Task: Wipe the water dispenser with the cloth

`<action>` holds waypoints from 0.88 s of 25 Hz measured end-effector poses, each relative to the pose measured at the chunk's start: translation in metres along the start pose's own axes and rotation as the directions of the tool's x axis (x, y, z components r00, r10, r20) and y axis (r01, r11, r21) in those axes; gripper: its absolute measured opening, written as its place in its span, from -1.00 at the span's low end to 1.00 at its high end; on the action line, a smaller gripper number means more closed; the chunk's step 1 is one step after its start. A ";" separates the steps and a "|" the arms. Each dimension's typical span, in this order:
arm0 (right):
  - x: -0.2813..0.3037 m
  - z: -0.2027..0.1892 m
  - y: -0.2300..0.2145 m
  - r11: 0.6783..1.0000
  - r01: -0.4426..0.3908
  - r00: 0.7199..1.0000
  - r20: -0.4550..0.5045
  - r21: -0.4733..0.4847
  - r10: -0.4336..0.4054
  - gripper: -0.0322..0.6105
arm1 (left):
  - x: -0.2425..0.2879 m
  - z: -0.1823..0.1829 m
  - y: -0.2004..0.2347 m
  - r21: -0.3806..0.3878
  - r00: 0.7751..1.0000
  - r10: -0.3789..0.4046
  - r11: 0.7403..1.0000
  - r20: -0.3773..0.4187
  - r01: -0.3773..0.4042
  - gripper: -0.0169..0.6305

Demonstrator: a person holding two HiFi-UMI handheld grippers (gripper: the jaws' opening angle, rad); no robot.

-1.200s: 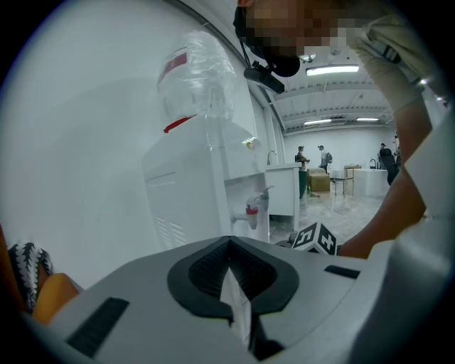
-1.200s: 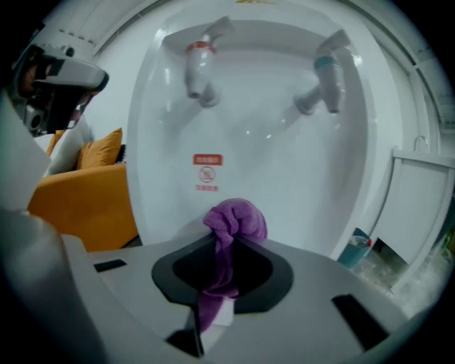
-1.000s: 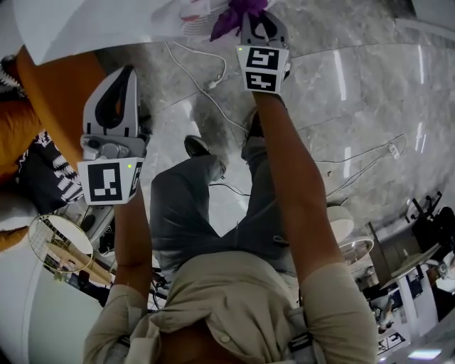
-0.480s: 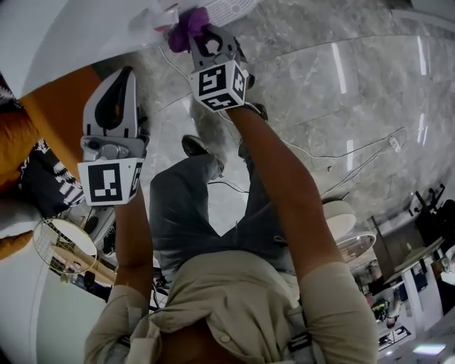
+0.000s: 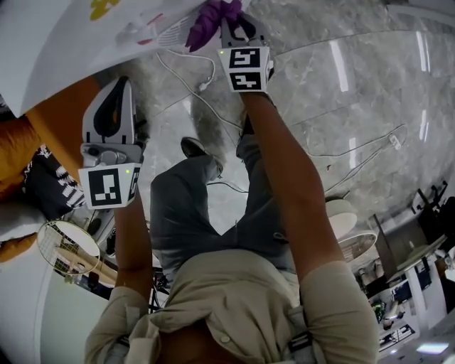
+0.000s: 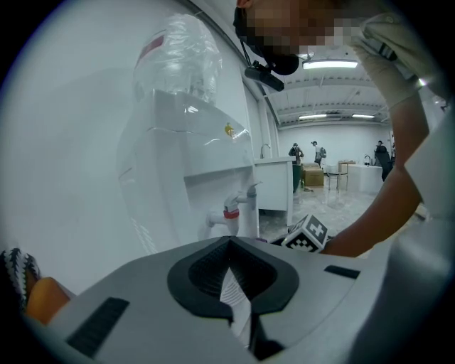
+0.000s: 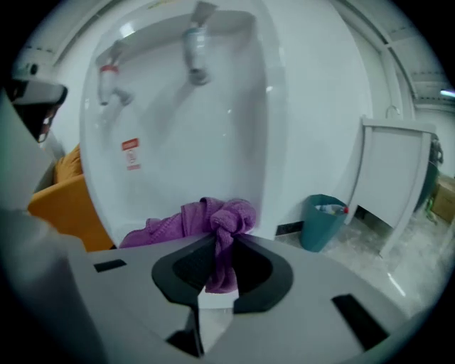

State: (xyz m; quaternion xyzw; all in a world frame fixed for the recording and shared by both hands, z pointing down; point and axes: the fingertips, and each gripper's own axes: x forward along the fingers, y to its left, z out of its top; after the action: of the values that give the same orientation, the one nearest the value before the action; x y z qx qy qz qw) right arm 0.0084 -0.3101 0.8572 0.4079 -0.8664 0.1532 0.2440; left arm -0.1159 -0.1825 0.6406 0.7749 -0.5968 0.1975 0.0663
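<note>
The white water dispenser (image 5: 64, 35) fills the top left of the head view. My right gripper (image 5: 237, 27) is shut on a purple cloth (image 5: 210, 18) and holds it against the dispenser's lower front. In the right gripper view the cloth (image 7: 213, 217) bunches out of the jaws onto the tap recess (image 7: 213, 142), below the two taps (image 7: 195, 50). My left gripper (image 5: 117, 96) hangs lower, off the dispenser, shut with nothing in it. The left gripper view shows the dispenser (image 6: 185, 149) with its bottle (image 6: 178, 50) and red-collared tap (image 6: 231, 211) from the side.
An orange seat (image 5: 50, 121) stands left of the dispenser. White cables (image 5: 192, 75) lie on the marble floor. A teal bin (image 7: 323, 220) and a white panel (image 7: 398, 185) stand to the dispenser's right. My legs are below the grippers.
My right gripper swung left with the cloth across the dispenser's front, then back to the right and a little higher. The left gripper stayed almost still.
</note>
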 end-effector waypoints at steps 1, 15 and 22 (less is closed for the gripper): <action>0.000 0.002 -0.018 0.999 0.033 0.999 -0.003 0.034 -0.033 -0.70 | -0.001 0.000 0.000 -0.001 1.000 0.005 1.000 -0.006 -0.005 -0.90; -0.054 0.098 -0.054 0.991 0.075 0.995 0.071 -0.110 -0.067 -0.70 | -0.025 0.056 0.007 -0.003 0.998 0.050 0.999 -0.030 -0.050 -0.90; -0.081 0.143 -0.058 0.991 0.094 0.992 0.089 -0.099 -0.086 -0.70 | -0.046 0.088 0.021 -0.007 0.997 0.072 0.997 -0.028 -0.072 -0.90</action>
State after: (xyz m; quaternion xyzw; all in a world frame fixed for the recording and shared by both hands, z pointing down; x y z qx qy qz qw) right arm 0.0559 -0.3614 0.6973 0.4396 -0.8633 0.0800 0.2346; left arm -0.1254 -0.1772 0.5399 0.7497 -0.6243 0.2079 0.0705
